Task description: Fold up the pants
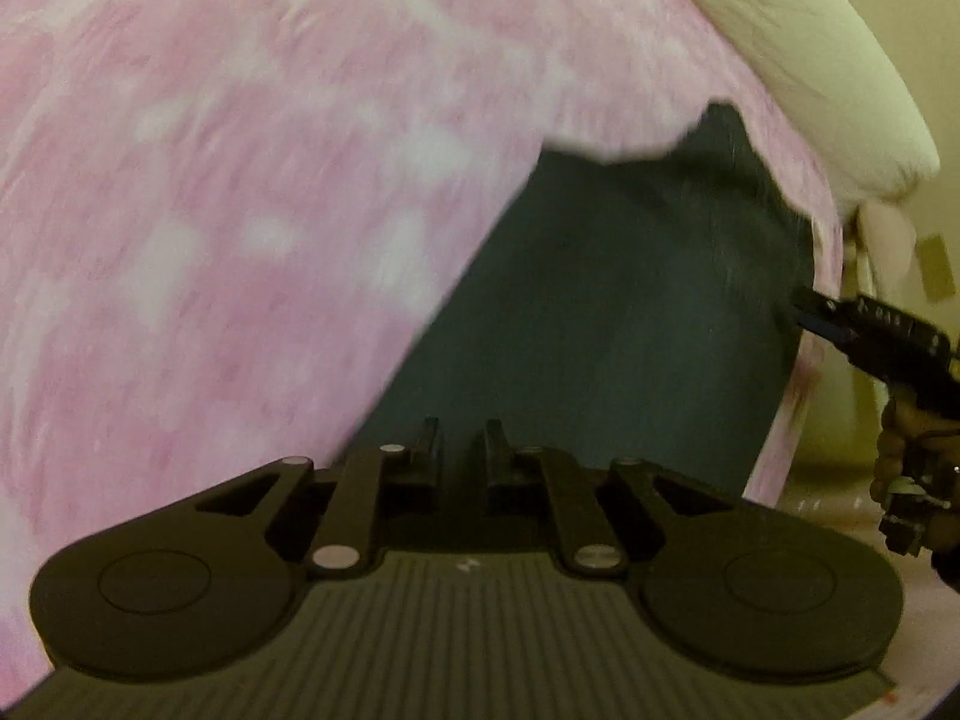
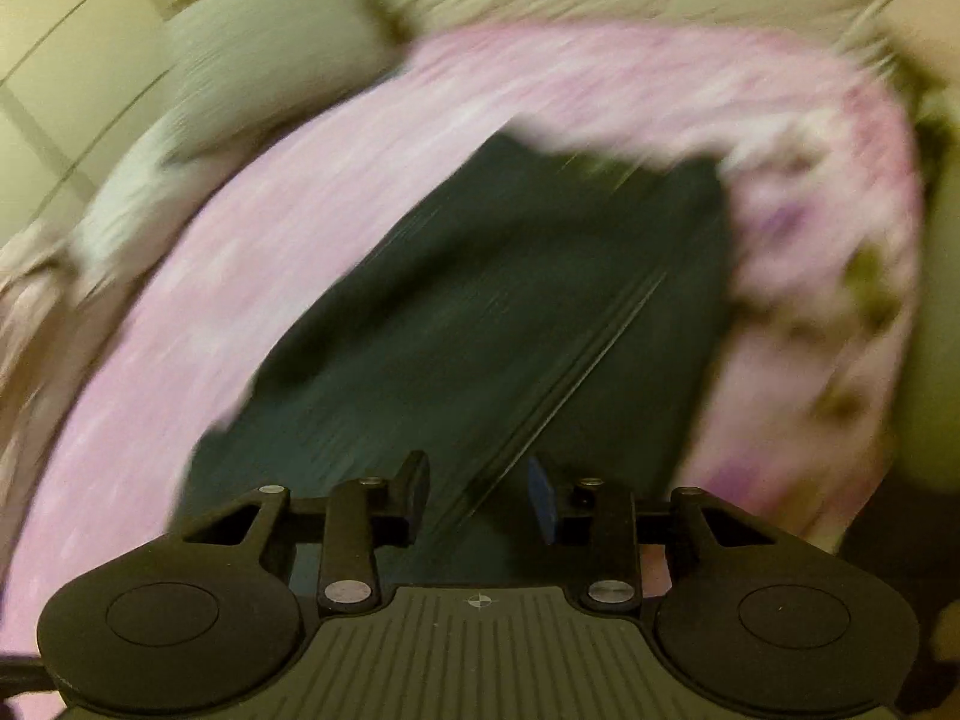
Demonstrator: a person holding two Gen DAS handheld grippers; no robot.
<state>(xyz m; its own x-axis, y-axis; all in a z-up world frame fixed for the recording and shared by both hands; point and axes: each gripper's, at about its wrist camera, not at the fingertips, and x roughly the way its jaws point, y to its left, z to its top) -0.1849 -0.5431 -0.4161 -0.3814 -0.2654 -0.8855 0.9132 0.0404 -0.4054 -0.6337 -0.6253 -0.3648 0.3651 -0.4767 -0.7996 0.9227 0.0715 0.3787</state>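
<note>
Dark teal pants (image 1: 600, 312) lie flat on a pink mottled bedspread (image 1: 210, 210). In the left wrist view, my left gripper (image 1: 462, 438) hangs over the near end of the pants. Its fingers stand a narrow gap apart, and I see no cloth pinched between them. My right gripper (image 1: 801, 309) reaches in from the right, its tips at the pants' right edge. In the blurred right wrist view, the right gripper (image 2: 480, 489) is open over the pants (image 2: 510, 300), with nothing between its fingers. A long seam runs diagonally up the cloth there.
The bedspread (image 2: 240, 300) surrounds the pants on all sides. A pale pillow (image 1: 810, 48) lies past the far edge, and a greenish pillow (image 2: 270, 48) sits at the back left. A hand (image 1: 900, 438) holds the right gripper at the bed's right side.
</note>
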